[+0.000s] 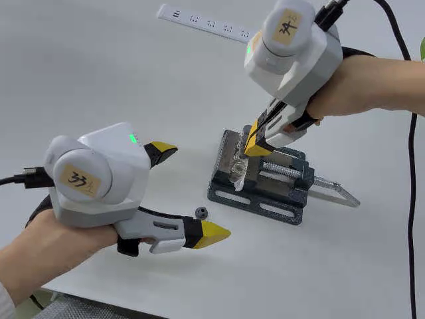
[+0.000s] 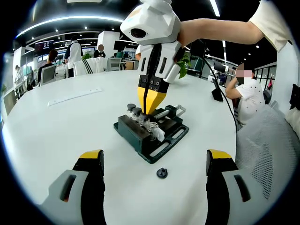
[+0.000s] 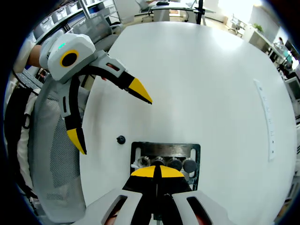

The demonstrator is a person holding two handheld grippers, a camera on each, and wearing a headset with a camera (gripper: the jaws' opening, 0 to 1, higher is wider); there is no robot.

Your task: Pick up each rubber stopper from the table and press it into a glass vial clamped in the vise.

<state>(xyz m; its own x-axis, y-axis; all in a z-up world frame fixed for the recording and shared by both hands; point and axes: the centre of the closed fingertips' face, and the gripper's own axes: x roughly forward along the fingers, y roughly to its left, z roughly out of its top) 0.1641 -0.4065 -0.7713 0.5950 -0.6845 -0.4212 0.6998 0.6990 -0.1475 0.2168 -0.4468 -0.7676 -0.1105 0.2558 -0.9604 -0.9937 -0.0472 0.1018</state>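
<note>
Near the middle of the bench [image 1: 99, 73], the vise [image 1: 255, 197] clamps a row of vials [image 1: 238, 167]; the right gripper [image 1: 256, 149] stands tip-down over them, jaws closed tip to tip, nothing seen between; one loose stopper [image 1: 201, 212] lies just off the vise's near corner, straight ahead of the left gripper [image 1: 196, 191], whose jaws gape wide; the left is plainly nearer

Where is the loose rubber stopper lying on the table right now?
In the head view the rubber stopper lies on the white table, close to the lower tip of the open left gripper and just left of the vise.
</note>
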